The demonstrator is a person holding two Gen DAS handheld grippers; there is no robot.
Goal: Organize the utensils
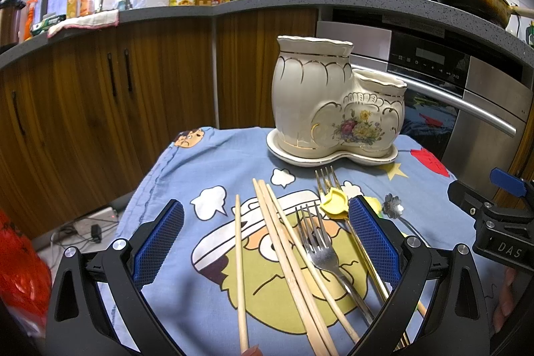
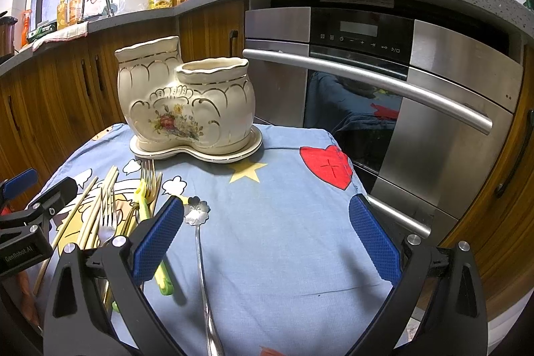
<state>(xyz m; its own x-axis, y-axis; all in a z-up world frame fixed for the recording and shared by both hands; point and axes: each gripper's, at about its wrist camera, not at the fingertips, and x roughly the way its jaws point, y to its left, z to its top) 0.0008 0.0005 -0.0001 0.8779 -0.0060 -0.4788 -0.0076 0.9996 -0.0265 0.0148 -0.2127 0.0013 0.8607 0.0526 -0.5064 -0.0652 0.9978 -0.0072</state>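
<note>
The chopsticks (image 1: pixel 283 256) run off the bottom edge; the right finger (image 1: pixel 373 242) covers part of the gold fork (image 1: pixel 328 181).

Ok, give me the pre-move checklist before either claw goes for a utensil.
1. Left claw open: ok.
2. Right claw open: ok.
3. Both claws empty: ok.
4. Ceramic holder upright on its saucer: ok.
5. Steel fork free to lift: not ok, it lies across the chopsticks.
6. Flower-headed spoon lies apart from the pile: ok.
7. Holder's inside empty: cannot tell.
</note>
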